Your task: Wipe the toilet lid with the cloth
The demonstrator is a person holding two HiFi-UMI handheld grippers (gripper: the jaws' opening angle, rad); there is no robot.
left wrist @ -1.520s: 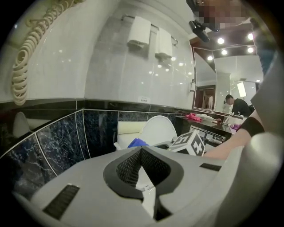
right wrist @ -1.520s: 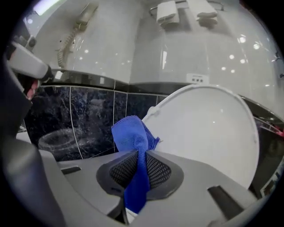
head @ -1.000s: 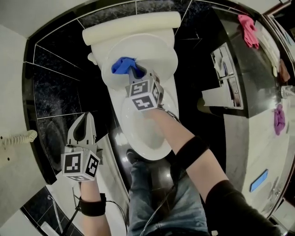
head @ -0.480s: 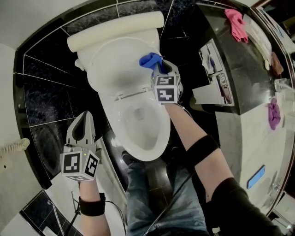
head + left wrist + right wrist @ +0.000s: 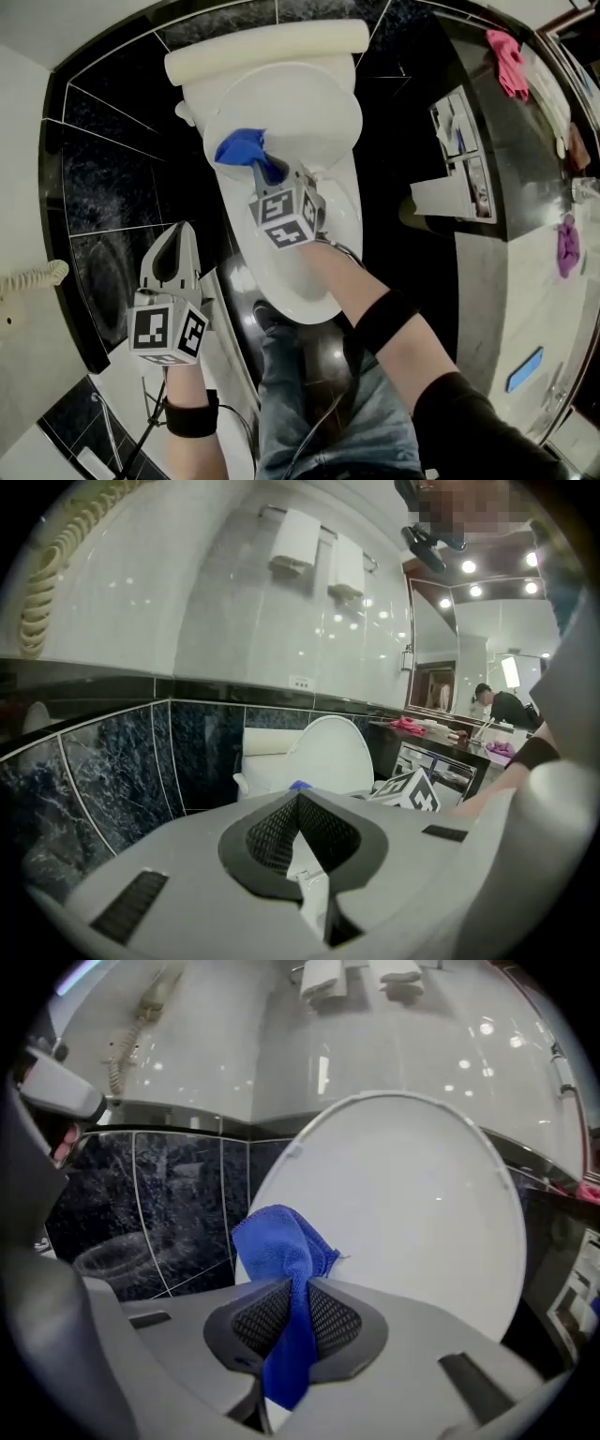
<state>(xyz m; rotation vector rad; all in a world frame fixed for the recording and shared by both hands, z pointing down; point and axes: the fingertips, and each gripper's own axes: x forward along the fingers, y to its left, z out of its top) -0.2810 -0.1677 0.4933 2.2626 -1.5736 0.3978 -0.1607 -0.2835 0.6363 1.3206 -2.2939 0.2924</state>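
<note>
Since the earlier moment the right gripper (image 5: 269, 176) has swung from the right edge of the raised toilet lid (image 5: 314, 103) to its left edge, jaws pinching the blue cloth (image 5: 239, 147) bunched just ahead, so most of the lid lies to its right, while the left gripper (image 5: 176, 239), closed and empty, hangs farther left.

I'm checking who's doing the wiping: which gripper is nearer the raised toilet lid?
Right. The right gripper, shut on the blue cloth, is at the edge of the lid; the left gripper, shut and empty, hangs beside the bowl, apart from the lid.
</note>
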